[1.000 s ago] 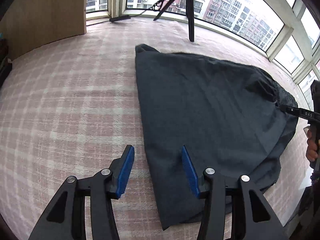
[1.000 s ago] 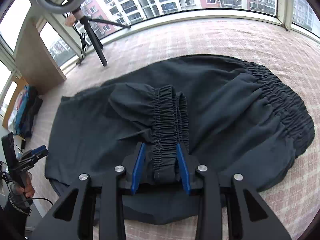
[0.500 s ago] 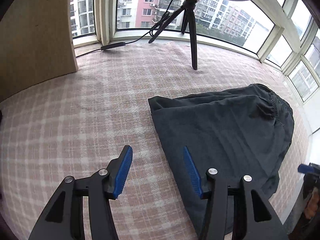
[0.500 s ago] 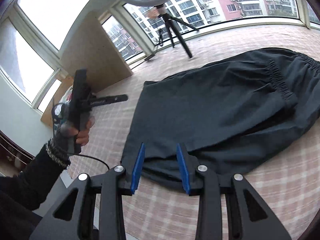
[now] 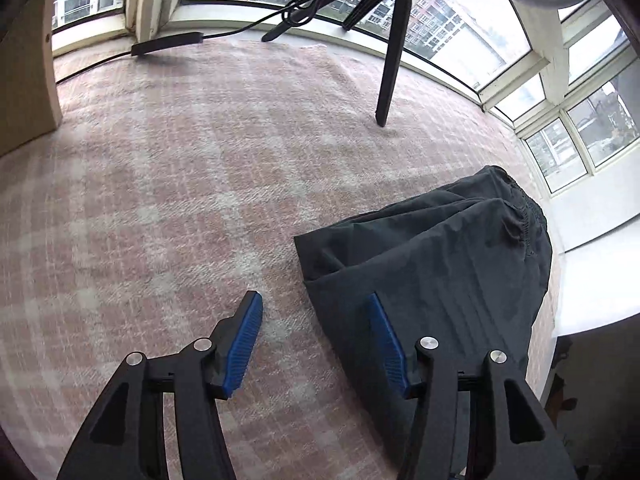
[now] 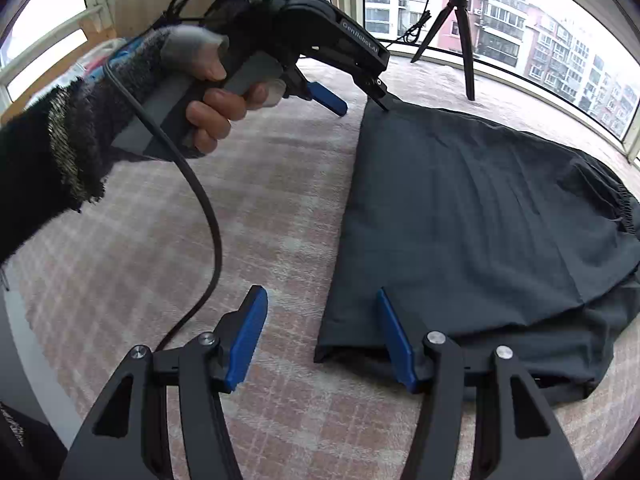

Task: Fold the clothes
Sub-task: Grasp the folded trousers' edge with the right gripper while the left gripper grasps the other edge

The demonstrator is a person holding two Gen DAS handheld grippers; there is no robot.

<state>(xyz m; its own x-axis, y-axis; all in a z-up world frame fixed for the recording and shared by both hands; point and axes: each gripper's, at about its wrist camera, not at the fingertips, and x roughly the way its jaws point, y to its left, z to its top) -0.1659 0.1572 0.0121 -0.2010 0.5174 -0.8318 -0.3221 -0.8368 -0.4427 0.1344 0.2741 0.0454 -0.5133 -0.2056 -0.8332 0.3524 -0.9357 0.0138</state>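
A pair of dark grey trousers (image 6: 472, 220) lies folded on the pink checked cloth, with the elastic waistband (image 6: 624, 212) at the right. It also shows in the left wrist view (image 5: 432, 264). My right gripper (image 6: 320, 312) is open and empty, straddling the near left corner of the fold. My left gripper (image 5: 314, 312) is open and empty, straddling the far left corner. In the right wrist view the left gripper (image 6: 360, 100) hovers at that far corner, held by a hand.
A black tripod (image 5: 390, 52) with a ring light stands at the back near the windows. A cable and black power strip (image 5: 166, 42) lie along the window sill. A wooden panel (image 5: 24, 68) stands at the left. The white ledge (image 5: 592, 276) borders the cloth at the right.
My right gripper let go of the waistband, opened and moved to the left edge of the fold. My left gripper swung toward the far left corner.
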